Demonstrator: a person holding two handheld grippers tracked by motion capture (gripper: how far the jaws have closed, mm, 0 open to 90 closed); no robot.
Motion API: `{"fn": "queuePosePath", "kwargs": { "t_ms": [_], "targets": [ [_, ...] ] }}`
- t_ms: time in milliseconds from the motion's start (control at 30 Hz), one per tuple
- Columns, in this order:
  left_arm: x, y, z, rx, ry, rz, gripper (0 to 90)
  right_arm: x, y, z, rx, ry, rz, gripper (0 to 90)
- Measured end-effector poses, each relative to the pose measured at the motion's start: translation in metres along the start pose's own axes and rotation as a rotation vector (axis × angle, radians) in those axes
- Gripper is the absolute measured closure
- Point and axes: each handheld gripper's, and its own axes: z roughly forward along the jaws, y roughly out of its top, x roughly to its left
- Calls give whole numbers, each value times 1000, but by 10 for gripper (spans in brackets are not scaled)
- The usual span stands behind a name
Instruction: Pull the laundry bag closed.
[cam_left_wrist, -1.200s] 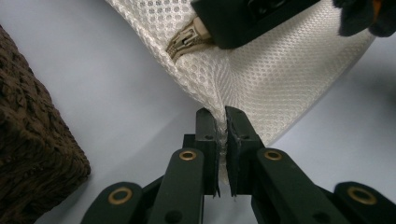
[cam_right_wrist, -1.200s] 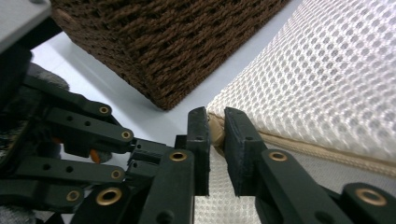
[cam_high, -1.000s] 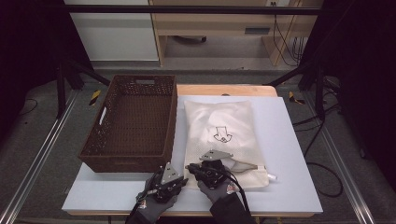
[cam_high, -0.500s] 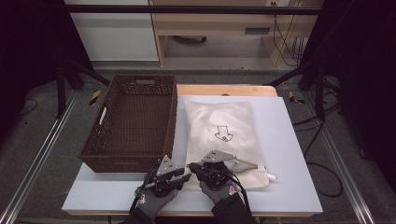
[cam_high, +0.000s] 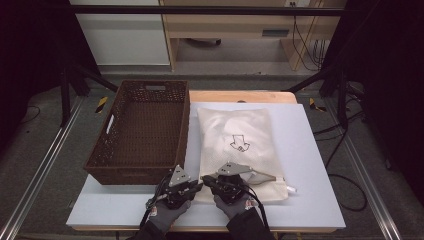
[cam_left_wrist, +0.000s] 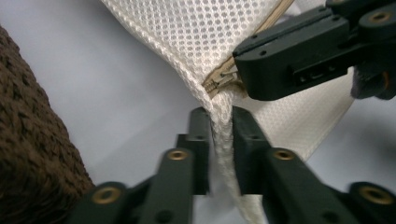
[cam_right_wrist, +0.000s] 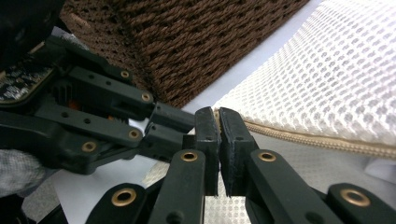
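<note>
At the near edge of the table (cam_high: 320, 150), just right of the brown wicker basket (cam_high: 142, 132), lay a white mesh laundry bag (cam_high: 240, 150), flat on the white top, its zip end nearest the person. Both grippers met at the bag's near-left corner.

L gripper (cam_left_wrist: 220, 128): jaws narrow, had just been closing, w/ a fold of corner mesh pinched between the pads, just below the zip's end. R gripper (cam_right_wrist: 219, 133): jaws all but shut on the zipper pull (cam_left_wrist: 224, 78), at the near-left end of the zipper (cam_right_wrist: 317, 137). Cannot tell from the R gripper view how firmly the tab sat.

Step in hand, as I judged it: anchoring the corner w/ L while R took the slider, i.e. start of opening the bag. Zip looked closed along its whole visible run.

Next move prob. calls for R to draw the pull rightward along the near edge, L holding the corner taut against it. Risk: thin mesh slipping from L, so the bag would drag instead of unzipping.
</note>
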Motion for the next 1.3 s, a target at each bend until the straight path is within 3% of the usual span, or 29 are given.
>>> {"fn": "queuePosePath", "kwargs": {
  "t_ms": [100, 233, 500, 700, 933, 1133, 1300],
  "targets": [
    [1, 3, 0, -2, -2, -2, 716, 0, 0, -1, -3, 4, -5, 872],
    [3, 4, 4, 7, -6, -1, 788, 0, 0, -2, -6, 5, -2, 872],
    [1, 2, 0, -2, 40, -1, 839, 0, -4, -1, -11, 5, 10, 872],
    [0, 1, 0, -4, 43, -5, 842, 0, -9, 0, -21, -8, 14, 873],
    [2, 3, 0, -21, -4, -13, 781, -3, -8, -3, -29, -14, 12, 873],
    [1, 2, 1, -6, 10, 4, 846, -3, -9, -2, -23, -12, 13, 873],
    [-1, 2, -1, 0, 47, -1, 855, -1, -10, -1, -26, -18, 16, 873]
  ]
}}
